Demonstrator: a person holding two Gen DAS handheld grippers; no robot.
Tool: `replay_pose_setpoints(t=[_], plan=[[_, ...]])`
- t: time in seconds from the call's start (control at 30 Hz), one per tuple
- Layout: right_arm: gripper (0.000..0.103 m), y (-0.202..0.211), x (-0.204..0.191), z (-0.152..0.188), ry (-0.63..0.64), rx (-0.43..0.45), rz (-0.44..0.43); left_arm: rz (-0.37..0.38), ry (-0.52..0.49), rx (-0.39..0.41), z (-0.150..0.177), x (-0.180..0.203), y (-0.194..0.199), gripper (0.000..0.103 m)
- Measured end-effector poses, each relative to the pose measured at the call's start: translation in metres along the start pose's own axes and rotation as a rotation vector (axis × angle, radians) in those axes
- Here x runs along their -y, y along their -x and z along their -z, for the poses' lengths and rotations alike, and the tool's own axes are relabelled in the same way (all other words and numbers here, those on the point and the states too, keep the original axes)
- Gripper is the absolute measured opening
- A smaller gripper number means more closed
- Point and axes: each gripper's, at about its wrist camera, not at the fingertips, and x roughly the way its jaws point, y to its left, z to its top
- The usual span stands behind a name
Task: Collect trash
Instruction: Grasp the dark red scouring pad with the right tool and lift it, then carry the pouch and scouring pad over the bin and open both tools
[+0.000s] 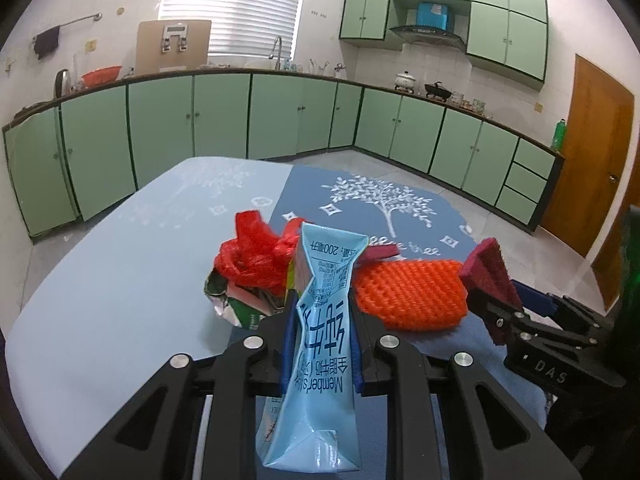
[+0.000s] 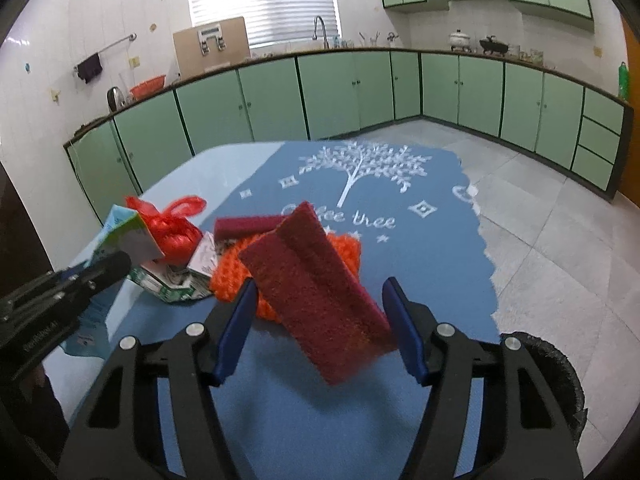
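Right now your right hand-held gripper (image 2: 320,332) stands half-open around the red scouring pad (image 2: 316,300), long axis slanting across it, pads apart; left hand-held gripper (image 1: 320,320) clamps the blue milk carton (image 1: 316,344).

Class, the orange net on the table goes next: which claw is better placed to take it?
Neither is free. Left claw grips a milk carton; right claw straddles a red pad, nearest the net.

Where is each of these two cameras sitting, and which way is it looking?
Left wrist view: on the left claw, looking along it over the table towards the cupboards; it grips a blue milk carton.
Right wrist view: on the right claw, facing the same way, a red scouring pad between its fingers.
Both show the orange net and red bag.
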Motion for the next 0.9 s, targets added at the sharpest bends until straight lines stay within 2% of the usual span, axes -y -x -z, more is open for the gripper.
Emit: replay_pose_setpoints(t=[0.37, 0.67, 0.9], plan=[[0.062, 0.059, 0.013, -0.005, -0.034, 0.097, 0.013, 0.089, -0.05, 0.047, -0.007, 0.033, 0.031, 0.022], [0.062, 0.095, 0.042, 0.003, -0.063, 0.138, 0.086, 0.155, -0.085, 0.02, -0.004, 0.062, 0.03, 0.022], [0.062, 0.112, 0.063, 0.008, -0.089, 0.163, 0.135, 0.205, -0.126, 0.041, -0.01, 0.09, 0.036, 0.021]])
